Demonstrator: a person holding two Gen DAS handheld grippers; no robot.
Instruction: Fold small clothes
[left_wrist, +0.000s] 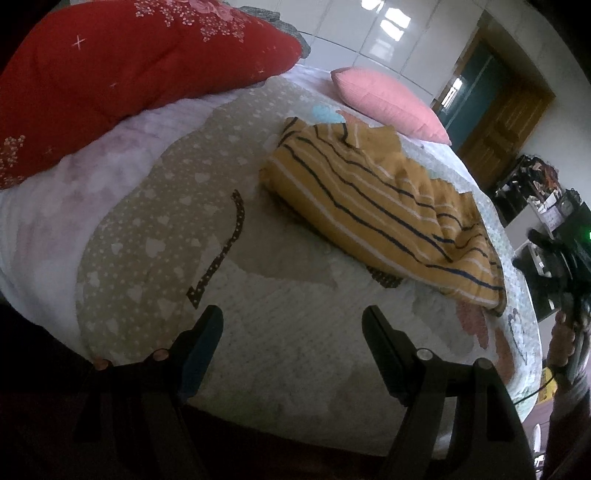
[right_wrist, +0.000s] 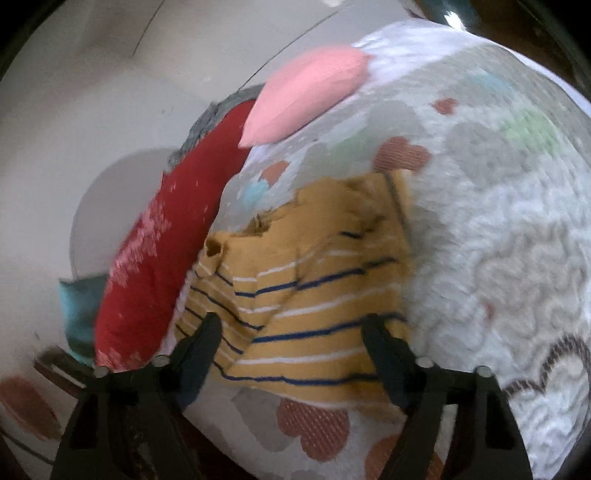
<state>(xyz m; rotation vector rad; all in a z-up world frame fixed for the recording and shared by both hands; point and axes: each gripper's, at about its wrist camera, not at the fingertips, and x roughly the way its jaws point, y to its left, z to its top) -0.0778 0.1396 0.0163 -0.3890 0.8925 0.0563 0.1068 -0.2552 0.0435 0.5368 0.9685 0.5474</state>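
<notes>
Both the left gripper (left_wrist: 293, 321) and right gripper (right_wrist: 291, 328) stand wide and empty; the loosely bunched striped garment (left_wrist: 384, 206) risks unfolding on the soft bed (left_wrist: 288, 325) if regrasped unevenly

Soft daylight is falling on the bed in both views. In the left wrist view, window light is shining back as bright glare off the glossy white wall (left_wrist: 388, 29). The bottom corners are staying very dark. The picture is looking sharp, but the round lens is bending everything near the edges. The right wrist view is looking smeared, and the pink pillow (right_wrist: 306, 92) is coming out fuzzy.
</notes>
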